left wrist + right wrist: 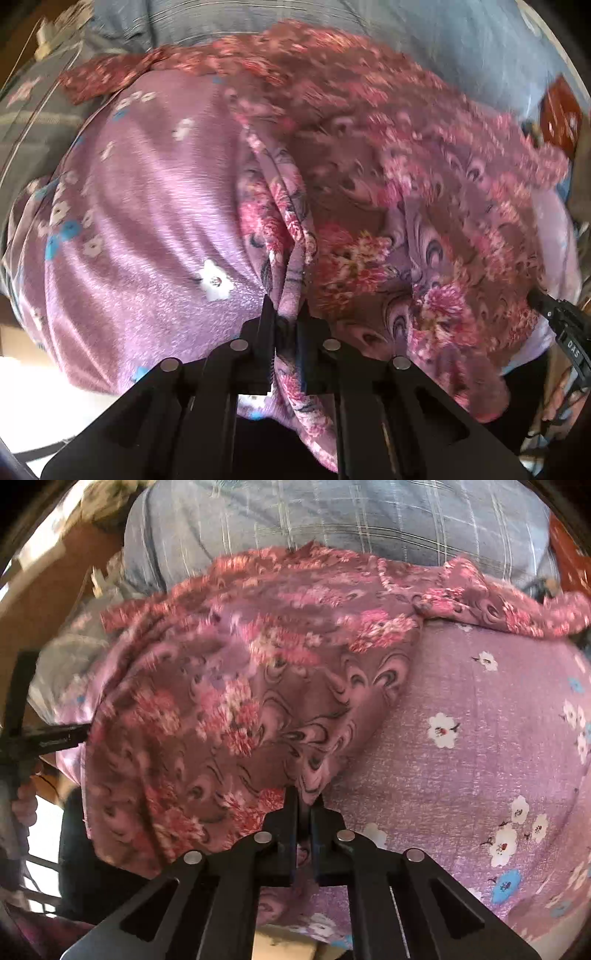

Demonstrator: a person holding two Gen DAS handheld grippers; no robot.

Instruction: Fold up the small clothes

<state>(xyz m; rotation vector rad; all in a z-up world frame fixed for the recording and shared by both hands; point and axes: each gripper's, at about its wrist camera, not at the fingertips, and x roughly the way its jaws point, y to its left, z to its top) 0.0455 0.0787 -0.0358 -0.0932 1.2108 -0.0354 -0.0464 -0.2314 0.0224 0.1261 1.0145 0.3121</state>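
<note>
A small pink-and-red floral garment (pixel 369 177) lies over a mauve sheet with white and blue flowers (pixel 147 221). My left gripper (pixel 287 306) is shut on a bunched fold of the floral garment at its near edge. My right gripper (pixel 303 797) is shut on another near corner of the same garment (pixel 240 701). The right gripper shows at the right edge of the left wrist view (pixel 561 325), and the left gripper at the left edge of the right wrist view (pixel 48 738). The cloth looks motion-blurred.
The mauve flowered sheet (pixel 480 738) covers the work surface. Behind it lies blue-grey checked bedding (pixel 332 520). A red-brown object (pixel 561 114) sits at the far right. A wooden piece (pixel 44 579) stands at the left.
</note>
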